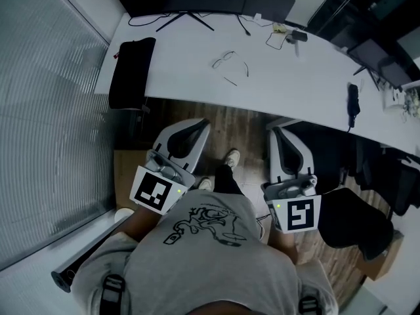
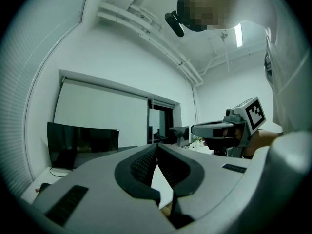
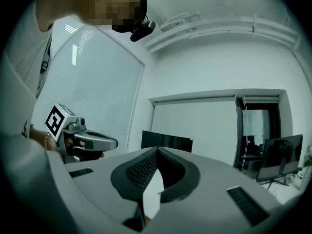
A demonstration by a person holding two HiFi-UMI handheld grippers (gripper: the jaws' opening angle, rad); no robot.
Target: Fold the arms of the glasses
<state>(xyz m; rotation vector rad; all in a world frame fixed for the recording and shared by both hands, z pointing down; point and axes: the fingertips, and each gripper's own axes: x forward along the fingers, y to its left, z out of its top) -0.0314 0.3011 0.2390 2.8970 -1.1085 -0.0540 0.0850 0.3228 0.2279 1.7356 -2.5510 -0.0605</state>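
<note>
Short of the desk (image 1: 302,84), you hold the left gripper (image 1: 194,128) and right gripper (image 1: 278,134) clenched, empty; the glasses (image 1: 229,60) lie on it ahead, nearer the left.

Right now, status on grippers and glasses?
Fingers shut, empty: left gripper, right gripper, short of the desk. On it, glasses, arms open, untouched. Nothing in the way.

The left tongs (image 1: 195,128) and right tongs (image 1: 279,133) point level, side by side, jaws together, empty.
</note>
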